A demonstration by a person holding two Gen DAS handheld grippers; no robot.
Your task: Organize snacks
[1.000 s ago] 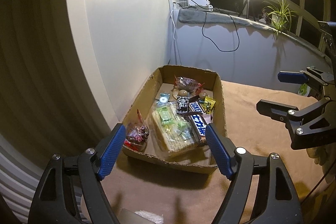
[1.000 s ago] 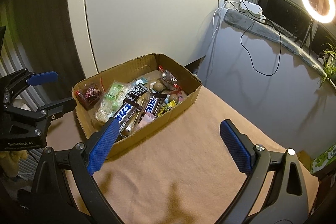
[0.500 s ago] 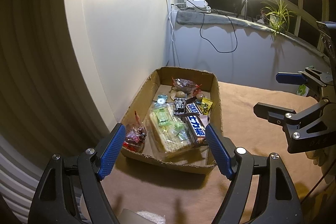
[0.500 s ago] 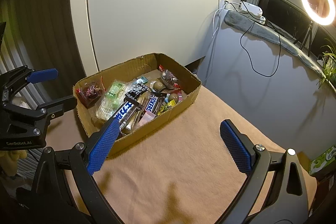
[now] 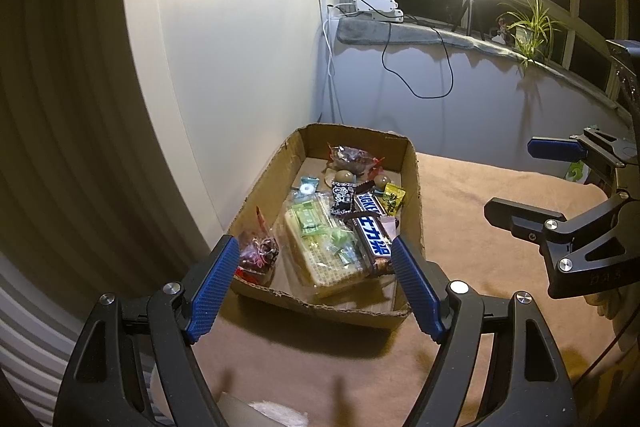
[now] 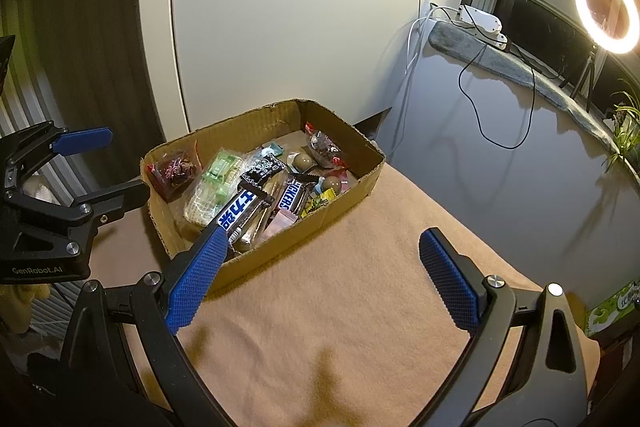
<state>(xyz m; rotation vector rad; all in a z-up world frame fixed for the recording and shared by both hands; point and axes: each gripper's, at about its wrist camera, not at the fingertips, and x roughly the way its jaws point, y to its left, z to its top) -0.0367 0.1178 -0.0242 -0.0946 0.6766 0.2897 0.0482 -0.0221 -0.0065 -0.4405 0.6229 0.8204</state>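
Cardboard box (image 6: 332,213) of snacks, Snickers bar (image 6: 291,195) legible, left hand-held gripper (image 5: 314,263) apart, right hand-held gripper (image 6: 322,251) apart, empty

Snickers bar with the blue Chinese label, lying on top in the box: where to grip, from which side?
Grip the Snickers bar across its narrow width at mid-length, coming from above. It lies flat on top of the pile in the cardboard box, long edges exposed; the box wall blocks a sideways approach.
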